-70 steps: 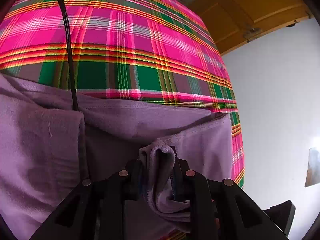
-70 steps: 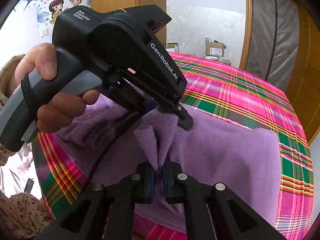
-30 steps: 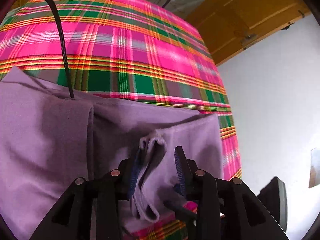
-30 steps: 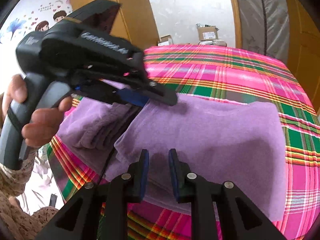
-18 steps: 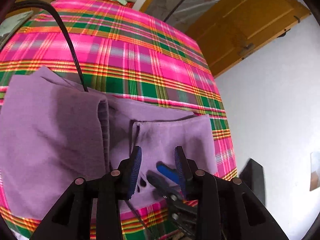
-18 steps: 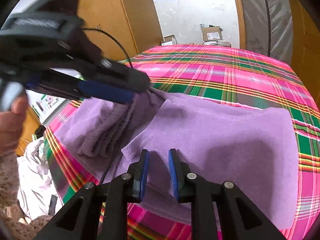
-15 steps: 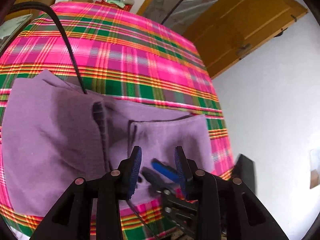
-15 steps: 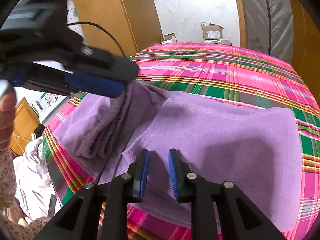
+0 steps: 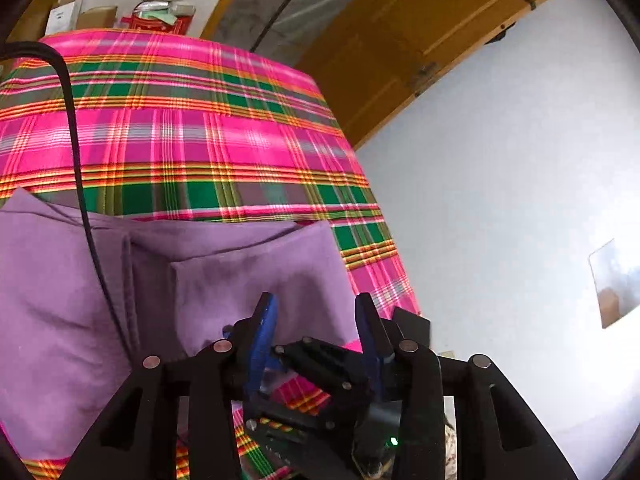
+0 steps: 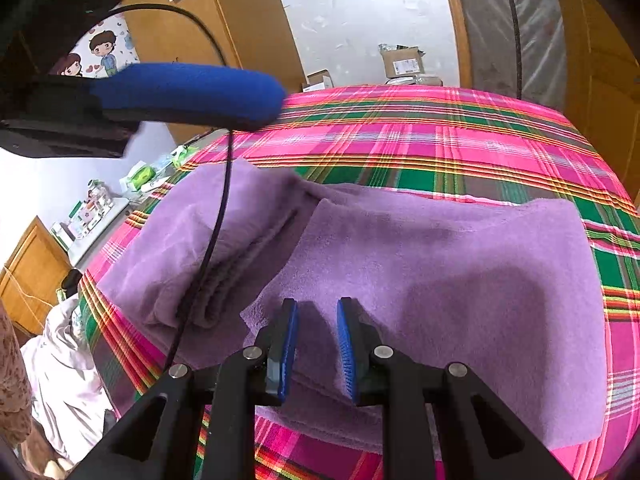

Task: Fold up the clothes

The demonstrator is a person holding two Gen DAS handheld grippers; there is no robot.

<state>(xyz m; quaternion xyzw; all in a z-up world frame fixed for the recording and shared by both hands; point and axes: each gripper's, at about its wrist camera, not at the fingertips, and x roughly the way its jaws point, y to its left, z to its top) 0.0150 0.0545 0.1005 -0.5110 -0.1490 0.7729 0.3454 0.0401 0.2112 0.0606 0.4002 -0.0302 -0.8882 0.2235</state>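
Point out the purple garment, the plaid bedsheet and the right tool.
purple garment [image 10: 460, 272]: right wrist view, flat top layer.
plaid bedsheet [image 10: 440, 136]: right wrist view, bare pink stretch beyond the garment.
right tool [image 10: 316, 344]: right wrist view, gap between its open blue fingertips.

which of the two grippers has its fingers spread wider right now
The left gripper. Its blue pads stand well apart, with the other tool showing between them. The right gripper is open too, over the purple cloth, but its gap is clearly narrower.

Your left gripper [image 10: 188, 96] is a blur cut off by the right view's top-left edge, and the purple garment [image 9: 52, 320] runs past the left view's left edge, its near hem hidden behind gripper frames.
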